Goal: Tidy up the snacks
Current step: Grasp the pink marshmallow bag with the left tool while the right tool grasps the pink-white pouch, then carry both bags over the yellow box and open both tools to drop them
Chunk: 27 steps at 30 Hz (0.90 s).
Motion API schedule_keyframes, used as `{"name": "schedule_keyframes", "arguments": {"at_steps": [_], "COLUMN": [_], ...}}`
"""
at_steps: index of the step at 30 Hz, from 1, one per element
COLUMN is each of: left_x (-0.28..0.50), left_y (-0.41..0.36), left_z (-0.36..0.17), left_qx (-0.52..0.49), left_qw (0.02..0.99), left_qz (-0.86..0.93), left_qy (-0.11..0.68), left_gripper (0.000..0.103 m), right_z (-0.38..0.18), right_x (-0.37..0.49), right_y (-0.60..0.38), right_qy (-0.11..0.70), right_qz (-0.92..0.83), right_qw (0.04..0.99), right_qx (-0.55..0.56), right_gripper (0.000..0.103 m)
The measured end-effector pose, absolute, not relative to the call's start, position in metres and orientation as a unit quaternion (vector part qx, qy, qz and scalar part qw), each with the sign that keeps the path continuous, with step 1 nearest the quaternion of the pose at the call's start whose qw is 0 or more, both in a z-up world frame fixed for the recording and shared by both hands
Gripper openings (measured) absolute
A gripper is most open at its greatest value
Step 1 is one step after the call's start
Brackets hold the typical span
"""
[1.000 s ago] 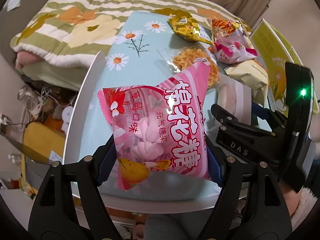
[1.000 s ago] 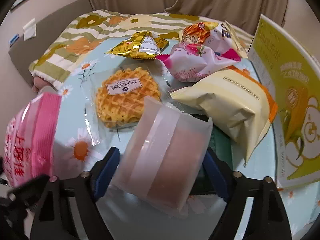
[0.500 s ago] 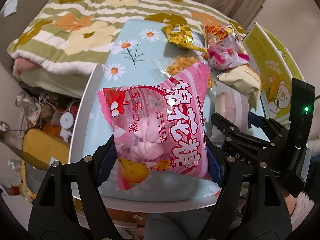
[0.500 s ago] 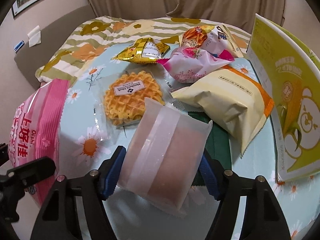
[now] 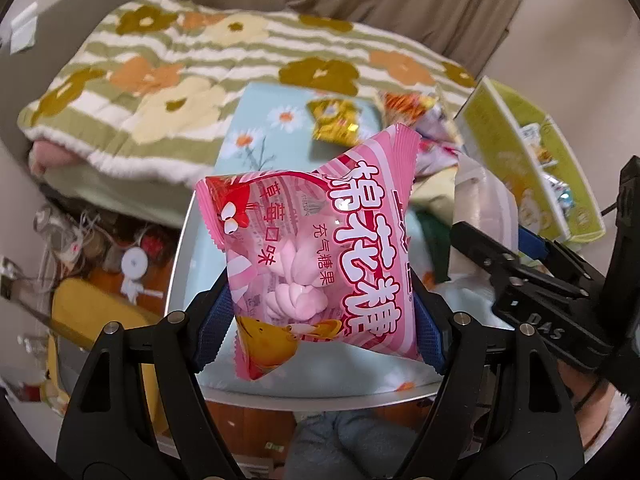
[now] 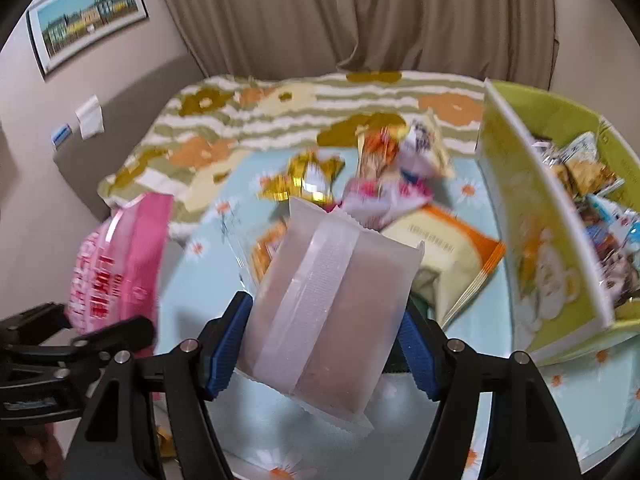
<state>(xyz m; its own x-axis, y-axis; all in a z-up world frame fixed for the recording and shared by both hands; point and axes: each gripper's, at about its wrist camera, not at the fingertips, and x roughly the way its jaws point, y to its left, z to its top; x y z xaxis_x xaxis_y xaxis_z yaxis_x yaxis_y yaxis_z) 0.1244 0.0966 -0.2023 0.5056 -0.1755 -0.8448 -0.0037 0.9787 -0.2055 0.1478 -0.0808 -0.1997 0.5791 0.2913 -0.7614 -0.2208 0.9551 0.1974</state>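
I grip the pink bag [image 5: 320, 240] left [image 5: 320, 320], frosted pack [image 6: 324, 304] right [image 6: 320, 348]; box [image 6: 536, 216] seems the target, so I go level.

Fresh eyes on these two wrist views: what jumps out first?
The pink marshmallow bag fills the centre of the left view, clamped in the left gripper. The frosted white packet sits the same way in the right gripper. To the right stands the yellow-green box, snacks already inside.
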Motion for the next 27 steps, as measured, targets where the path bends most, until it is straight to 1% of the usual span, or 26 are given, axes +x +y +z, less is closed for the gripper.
{"name": "schedule_keyframes", "arguments": {"at_steps": [6,12,20,27], "left_x": [0.137,0.160,0.199,0.238], "left_y": [0.074,0.024,-0.073,-0.176], "left_z": [-0.163,-0.130,-0.112,-0.117], "left_qx": [-0.077,-0.059,-0.047,-0.032], "left_qw": [0.876,0.884,0.881,0.868], "left_qz": [-0.078,-0.112,-0.153,-0.175], "left_qy": [0.470,0.451,0.445,0.463], "left_gripper": [0.075,0.075,0.075,0.075], "right_z": [-0.146,-0.109,-0.094,-0.102], "right_x": [0.149,0.153,0.165,0.180], "right_y": [-0.116,-0.172,-0.268,-0.346], "right_qy": [0.402,0.378,0.374,0.392], "right_qz": [0.146,0.134,0.108,0.103], "right_qw": [0.900,0.910,0.914,0.908], "right_qx": [0.085,0.108,0.110,0.104], "right_gripper": [0.066,0.066,0.066,0.066]}}
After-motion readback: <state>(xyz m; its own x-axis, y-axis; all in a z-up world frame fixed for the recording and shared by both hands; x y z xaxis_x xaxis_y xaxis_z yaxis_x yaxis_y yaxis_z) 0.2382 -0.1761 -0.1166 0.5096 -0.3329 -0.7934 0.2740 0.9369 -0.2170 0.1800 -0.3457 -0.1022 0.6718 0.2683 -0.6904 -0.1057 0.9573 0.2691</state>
